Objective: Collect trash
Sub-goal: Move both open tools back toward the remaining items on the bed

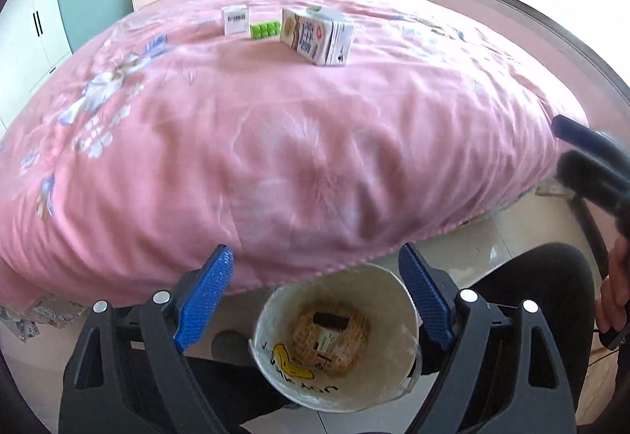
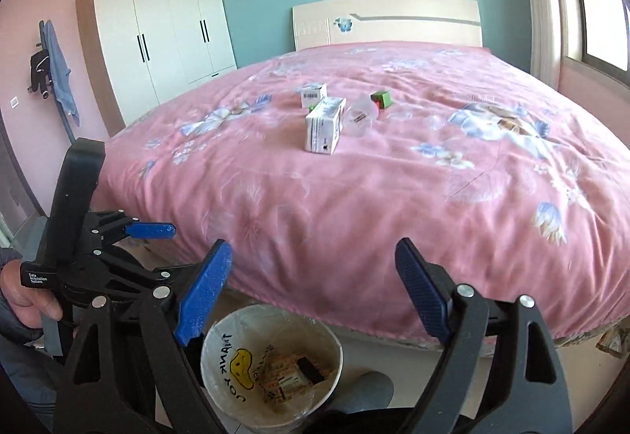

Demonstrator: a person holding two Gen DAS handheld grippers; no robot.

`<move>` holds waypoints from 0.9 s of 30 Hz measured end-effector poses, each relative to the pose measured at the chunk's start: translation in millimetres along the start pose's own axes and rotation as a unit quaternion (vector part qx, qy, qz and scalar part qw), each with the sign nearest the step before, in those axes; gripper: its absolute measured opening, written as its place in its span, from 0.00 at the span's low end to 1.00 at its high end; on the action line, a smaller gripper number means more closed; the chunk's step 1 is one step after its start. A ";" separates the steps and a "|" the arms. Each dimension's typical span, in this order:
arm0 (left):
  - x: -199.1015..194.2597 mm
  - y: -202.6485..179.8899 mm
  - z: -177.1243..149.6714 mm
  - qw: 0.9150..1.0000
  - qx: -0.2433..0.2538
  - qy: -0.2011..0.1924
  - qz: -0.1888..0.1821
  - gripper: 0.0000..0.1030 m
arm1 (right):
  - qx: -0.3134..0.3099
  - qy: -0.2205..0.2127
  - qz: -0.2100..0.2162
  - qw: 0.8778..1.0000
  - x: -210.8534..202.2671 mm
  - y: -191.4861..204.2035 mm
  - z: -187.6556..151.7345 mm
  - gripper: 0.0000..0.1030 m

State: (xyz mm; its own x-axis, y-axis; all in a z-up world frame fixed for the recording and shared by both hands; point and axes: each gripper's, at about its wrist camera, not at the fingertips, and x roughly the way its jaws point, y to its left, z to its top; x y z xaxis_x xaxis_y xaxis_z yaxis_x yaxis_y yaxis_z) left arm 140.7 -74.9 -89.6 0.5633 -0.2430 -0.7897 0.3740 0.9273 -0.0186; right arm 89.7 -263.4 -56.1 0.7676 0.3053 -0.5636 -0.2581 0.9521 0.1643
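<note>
Both my claws, left gripper (image 1: 315,290) and right gripper (image 2: 313,288), gape empty above the bin (image 2: 212,347). 1 load is binned, I judge; next I must reach beyond the bin to the carton (image 2: 323,126) mid-bed.

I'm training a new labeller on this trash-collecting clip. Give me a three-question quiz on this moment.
1. True or false: the left gripper grips the milk carton.
2. Where does the white bin stand? A) on the pink bedspread B) on the floor at the foot of the bed C) beside the wardrobe
3. Fill in: the small box with a barcode lies on the ____.

Key: 1 false, both grippers stand open and empty, as does the right gripper. 2 B. 3 bedspread.
</note>
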 end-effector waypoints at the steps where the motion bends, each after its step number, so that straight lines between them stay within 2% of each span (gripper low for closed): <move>1: -1.4 -1.2 7.3 1.000 0.000 -0.004 0.008 0.86 | -0.001 -0.002 -0.001 1.000 -0.6 -4.2 4.3 0.84; 8: 10.1 -9.7 49.1 0.999 -0.024 -0.009 0.019 0.88 | 0.014 0.028 -0.033 0.999 18.8 -45.1 34.4 0.84; 11: 17.8 -7.5 65.2 0.999 -0.039 -0.006 0.008 0.88 | 0.021 0.041 -0.044 0.998 30.3 -65.0 44.6 0.84; 18: 43.4 -2.6 98.7 0.998 -0.057 0.009 0.013 0.88 | -0.011 0.062 -0.058 0.996 64.8 -94.4 74.1 0.84; 27: 76.0 -8.9 134.7 0.998 -0.052 0.014 0.022 0.88 | -0.080 0.107 -0.021 0.991 122.3 -118.3 100.4 0.84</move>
State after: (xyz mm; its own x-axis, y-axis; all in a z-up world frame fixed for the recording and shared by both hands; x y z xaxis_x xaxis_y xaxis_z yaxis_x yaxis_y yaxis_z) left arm 279.5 -140.0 -66.9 0.5560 -0.1950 -0.8080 0.2701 0.9617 -0.0462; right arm 272.9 -336.7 -63.2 0.6422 0.2382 -0.7286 -0.3309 0.9435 0.0168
